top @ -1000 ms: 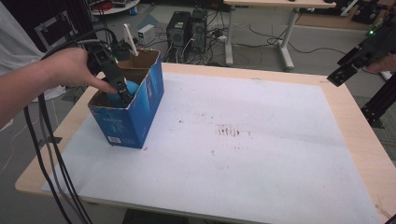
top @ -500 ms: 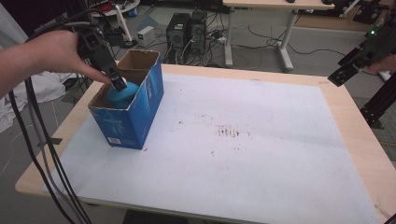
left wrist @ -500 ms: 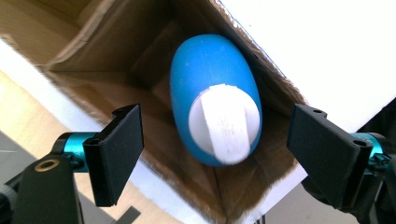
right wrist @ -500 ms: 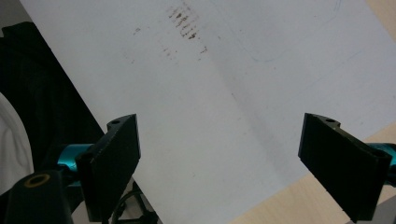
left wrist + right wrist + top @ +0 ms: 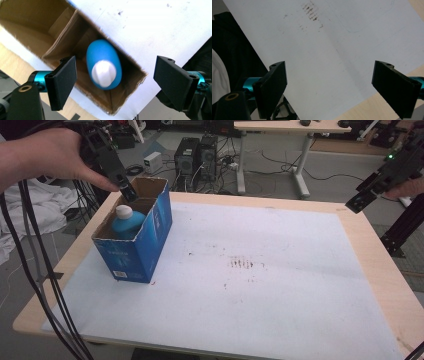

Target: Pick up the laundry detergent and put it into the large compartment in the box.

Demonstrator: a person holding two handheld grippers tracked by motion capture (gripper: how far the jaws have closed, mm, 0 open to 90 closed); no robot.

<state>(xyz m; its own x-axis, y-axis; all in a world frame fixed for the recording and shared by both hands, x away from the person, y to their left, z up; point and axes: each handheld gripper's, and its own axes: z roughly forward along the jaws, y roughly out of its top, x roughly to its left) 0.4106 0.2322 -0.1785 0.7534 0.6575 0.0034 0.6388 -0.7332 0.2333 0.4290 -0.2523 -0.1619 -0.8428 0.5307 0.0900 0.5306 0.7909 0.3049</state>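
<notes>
A blue bottle [image 5: 126, 222] with a white cap stands inside an open blue cardboard box [image 5: 150, 237] at the table's left. From above, the left gripper view looks down on that bottle [image 5: 104, 65] in the box [image 5: 45, 27]. My left gripper [image 5: 129, 195] hangs above the box's far end, held by a hand, and it is open with nothing between its jaws [image 5: 113, 83]. Over the table's far right corner my right gripper [image 5: 361, 200] is raised high. It is open and empty [image 5: 329, 90].
A white sheet [image 5: 260, 280] with dark smudges [image 5: 245, 264] covers the wooden table [image 5: 385, 270]. Black cables [image 5: 35, 270] hang down past the left edge. Behind the table stand computer towers [image 5: 197, 157] and another desk's legs.
My left gripper has risen out of the box and drawn back toward the far left, leaving the bottle inside. The right gripper has stayed in place.
</notes>
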